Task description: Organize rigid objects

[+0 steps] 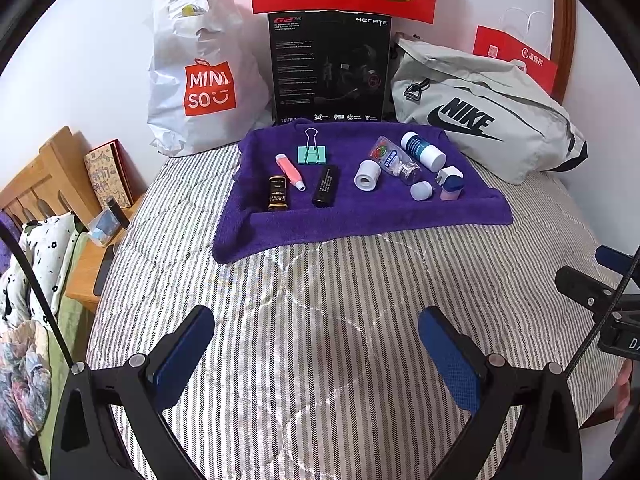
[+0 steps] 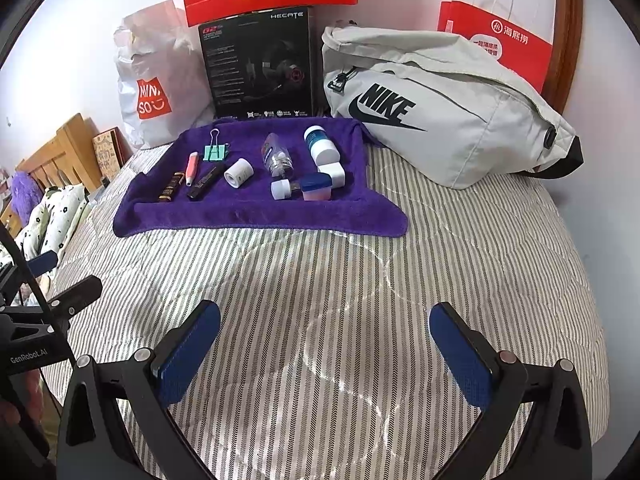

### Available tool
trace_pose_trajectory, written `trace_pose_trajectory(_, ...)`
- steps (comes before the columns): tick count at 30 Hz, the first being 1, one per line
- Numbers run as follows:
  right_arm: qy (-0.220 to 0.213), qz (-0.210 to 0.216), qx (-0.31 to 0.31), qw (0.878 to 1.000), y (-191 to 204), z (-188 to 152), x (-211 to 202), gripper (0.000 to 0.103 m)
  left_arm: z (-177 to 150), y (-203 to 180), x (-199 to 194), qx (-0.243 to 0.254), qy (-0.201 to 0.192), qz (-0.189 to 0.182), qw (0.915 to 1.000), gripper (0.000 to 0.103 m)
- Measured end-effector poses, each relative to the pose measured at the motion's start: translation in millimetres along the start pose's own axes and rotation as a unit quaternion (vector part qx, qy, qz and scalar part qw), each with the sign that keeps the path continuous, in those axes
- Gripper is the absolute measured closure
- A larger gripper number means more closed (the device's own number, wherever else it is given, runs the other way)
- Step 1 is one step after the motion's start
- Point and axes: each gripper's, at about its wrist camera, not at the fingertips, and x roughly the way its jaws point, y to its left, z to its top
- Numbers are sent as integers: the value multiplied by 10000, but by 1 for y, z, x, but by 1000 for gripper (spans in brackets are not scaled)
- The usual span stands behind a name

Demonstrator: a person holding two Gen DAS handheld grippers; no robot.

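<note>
A purple towel (image 1: 360,216) (image 2: 256,216) lies on the striped bed and carries several small items: a mint binder clip (image 1: 313,154) (image 2: 216,151), a pink pen-like tube (image 1: 290,171) (image 2: 191,168), a dark gold-lettered tube (image 1: 277,193), a black stick (image 1: 326,185), a white roll (image 1: 367,175) (image 2: 238,173), a clear bottle (image 1: 396,159) (image 2: 276,156), a blue-white bottle (image 1: 423,150) (image 2: 321,145) and a blue-lidded pink case (image 1: 452,187) (image 2: 316,186). My left gripper (image 1: 316,320) and right gripper (image 2: 325,316) are open and empty, over the bed well short of the towel.
Behind the towel stand a white Miniso bag (image 1: 200,76), a black headset box (image 1: 330,68) and a grey Nike bag (image 1: 480,112) (image 2: 440,104). A red paper bag (image 2: 500,40) leans on the wall. A wooden headboard and nightstand (image 1: 92,248) are at left.
</note>
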Motion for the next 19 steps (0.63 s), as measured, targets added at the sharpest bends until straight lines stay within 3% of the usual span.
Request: trace_pose_trajectory(19, -15, -35, 15, 10000, -3, 0, -3, 0, 3, 2, -5, -93, -83, 33, 9999, 0)
